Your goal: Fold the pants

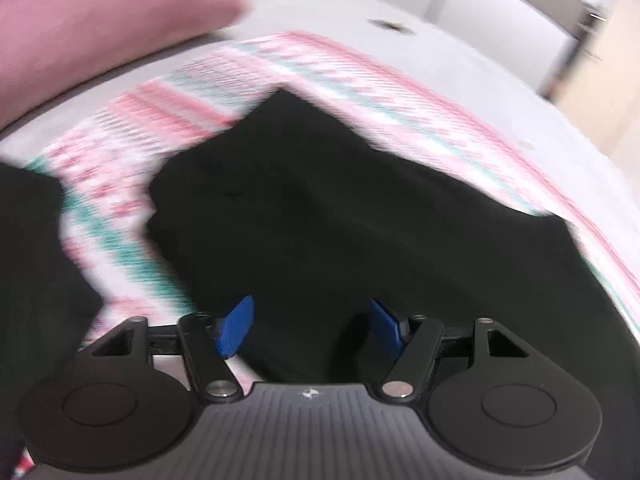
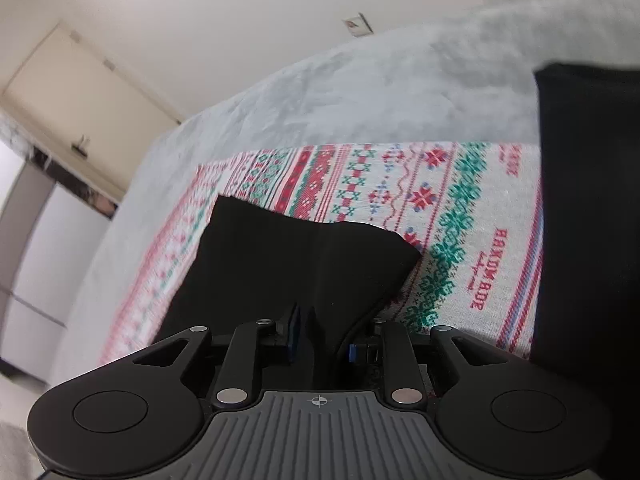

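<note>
Two tongs work the black pants [image 1: 340, 216] on the patterned blanket [image 2: 460, 216]: right tongs [image 2: 324, 340] pinch a near fold, cloth running away far-left, while left tongs [image 1: 312, 328] hang open straddling the near edge, clamping nothing.

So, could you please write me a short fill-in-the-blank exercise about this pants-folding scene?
1. The pants are ____ in colour.
2. The pants lie on a patterned cloth printed in red and ____.
3. The left gripper has its blue pads standing ____, with dark fabric between them.
4. The right gripper is pinching a fold of the ____.

Missing words: black; green; apart; pants
</note>
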`<action>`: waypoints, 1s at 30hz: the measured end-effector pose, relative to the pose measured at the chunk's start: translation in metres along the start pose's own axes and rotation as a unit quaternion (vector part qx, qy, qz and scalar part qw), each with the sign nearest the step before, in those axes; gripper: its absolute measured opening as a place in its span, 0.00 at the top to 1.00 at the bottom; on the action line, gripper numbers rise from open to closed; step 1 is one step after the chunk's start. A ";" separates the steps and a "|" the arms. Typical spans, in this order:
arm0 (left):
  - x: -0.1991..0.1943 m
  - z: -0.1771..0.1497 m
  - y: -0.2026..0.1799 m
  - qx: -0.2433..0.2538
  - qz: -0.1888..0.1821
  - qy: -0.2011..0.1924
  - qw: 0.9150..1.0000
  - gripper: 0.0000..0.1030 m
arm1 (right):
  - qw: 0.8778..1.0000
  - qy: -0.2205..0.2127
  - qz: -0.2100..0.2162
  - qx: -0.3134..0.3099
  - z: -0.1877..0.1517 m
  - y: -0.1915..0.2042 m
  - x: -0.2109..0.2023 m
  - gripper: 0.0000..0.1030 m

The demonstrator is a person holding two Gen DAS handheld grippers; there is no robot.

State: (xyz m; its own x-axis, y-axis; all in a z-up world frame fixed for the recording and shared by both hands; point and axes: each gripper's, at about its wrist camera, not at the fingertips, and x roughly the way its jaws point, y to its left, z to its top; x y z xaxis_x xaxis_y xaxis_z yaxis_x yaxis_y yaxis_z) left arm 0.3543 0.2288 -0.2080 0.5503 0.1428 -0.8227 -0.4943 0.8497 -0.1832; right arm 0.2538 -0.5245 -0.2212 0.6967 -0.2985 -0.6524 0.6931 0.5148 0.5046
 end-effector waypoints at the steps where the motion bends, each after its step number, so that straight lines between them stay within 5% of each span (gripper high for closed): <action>1: 0.002 -0.001 0.008 -0.016 0.007 0.004 1.000 0.38 | 1.000 0.000 -0.009 -0.013 0.000 0.004 0.000 0.81; 3: -0.001 -0.001 0.013 -0.022 0.019 0.003 1.000 0.55 | 0.999 -0.005 -0.028 -0.021 -0.001 0.008 0.000 0.90; 12: -0.006 0.002 0.018 -0.034 0.002 0.007 0.999 0.54 | 0.998 -0.060 -0.018 -0.020 -0.003 0.025 -0.020 0.95; 15: -0.012 -0.002 0.009 -0.029 -0.038 0.013 0.999 0.51 | 0.989 -0.111 0.003 -0.093 -0.009 0.061 -0.041 0.95; 18: -0.019 -0.008 -0.006 -0.014 -0.058 0.009 0.998 0.49 | 0.960 -0.165 0.039 -0.224 -0.038 0.118 -0.070 0.95; 21: -0.020 -0.018 -0.024 0.000 -0.079 0.020 0.997 0.49 | 0.903 -0.191 0.098 -0.373 -0.099 0.177 -0.095 0.95; 22: -0.019 -0.021 -0.030 0.000 -0.093 0.025 0.995 0.49 | 0.871 -0.194 0.120 -0.436 -0.131 0.196 -0.102 0.95; 24: -0.020 -0.026 -0.039 0.003 -0.119 0.032 0.992 0.49 | 0.780 -0.181 0.156 -0.578 -0.211 0.226 -0.110 0.95; 26: -0.022 -0.032 -0.050 0.007 -0.149 0.039 0.988 0.49 | 0.696 -0.118 0.180 -0.685 -0.292 0.239 -0.108 0.95; 30: -0.024 -0.044 -0.065 0.023 -0.198 0.052 0.979 0.43 | 0.597 -0.031 0.172 -0.783 -0.391 0.236 -0.097 0.94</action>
State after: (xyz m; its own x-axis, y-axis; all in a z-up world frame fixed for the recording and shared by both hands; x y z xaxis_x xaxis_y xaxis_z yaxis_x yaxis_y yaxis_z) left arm 0.3439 0.1476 -0.1997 0.6193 -0.2523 -0.7435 -0.2250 0.8502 -0.4760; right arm 0.2769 -0.0596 -0.2601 0.7874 0.0372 -0.6153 -0.4815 0.6604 -0.5762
